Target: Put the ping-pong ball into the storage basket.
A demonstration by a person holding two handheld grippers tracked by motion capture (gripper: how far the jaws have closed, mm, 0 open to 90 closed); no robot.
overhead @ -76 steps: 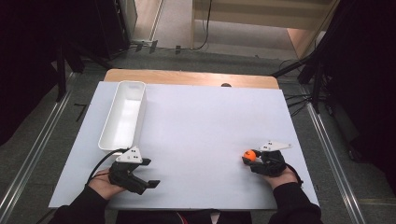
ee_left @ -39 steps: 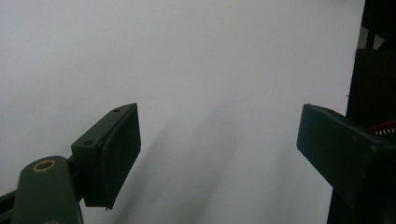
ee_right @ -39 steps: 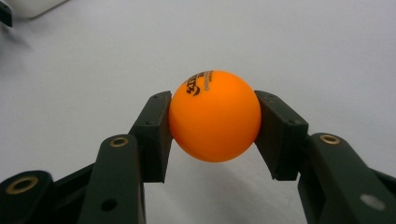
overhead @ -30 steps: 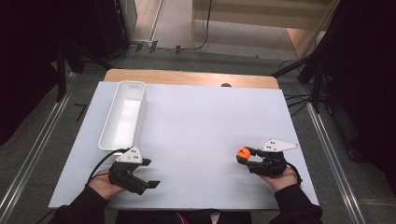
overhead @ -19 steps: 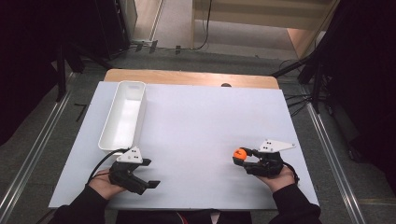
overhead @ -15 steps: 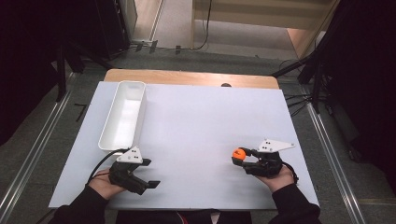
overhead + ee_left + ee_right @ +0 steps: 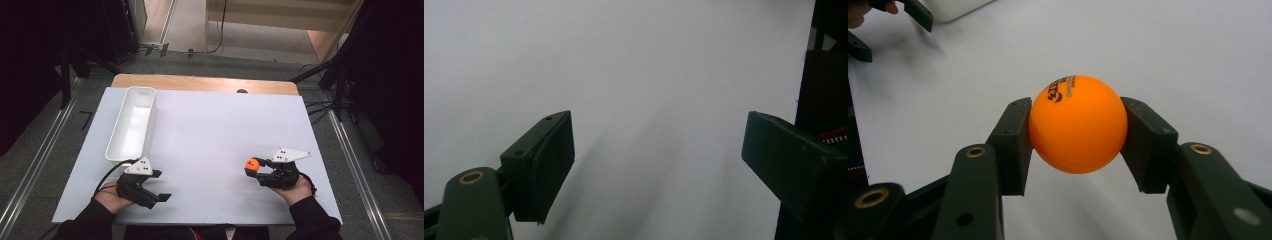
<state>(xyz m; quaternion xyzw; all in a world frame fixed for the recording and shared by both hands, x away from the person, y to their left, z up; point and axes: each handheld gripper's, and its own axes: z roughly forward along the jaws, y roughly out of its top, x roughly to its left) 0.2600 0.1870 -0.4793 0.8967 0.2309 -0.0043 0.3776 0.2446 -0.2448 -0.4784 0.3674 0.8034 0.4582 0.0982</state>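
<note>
place: looks like a lab or recording studio setup
counter: plain white sheet over wood
floor: metal rails left and right
far side: black stands, loose cables

We cannot read the print on the ball in full: it curves out of sight over the top. The bottom edge of the right gripper view cuts off the right tool below its jaws. In the left gripper view, the right edge crops one jaw of the left tool. In the high view, the bench hides the person's body beyond the sleeves.
</note>
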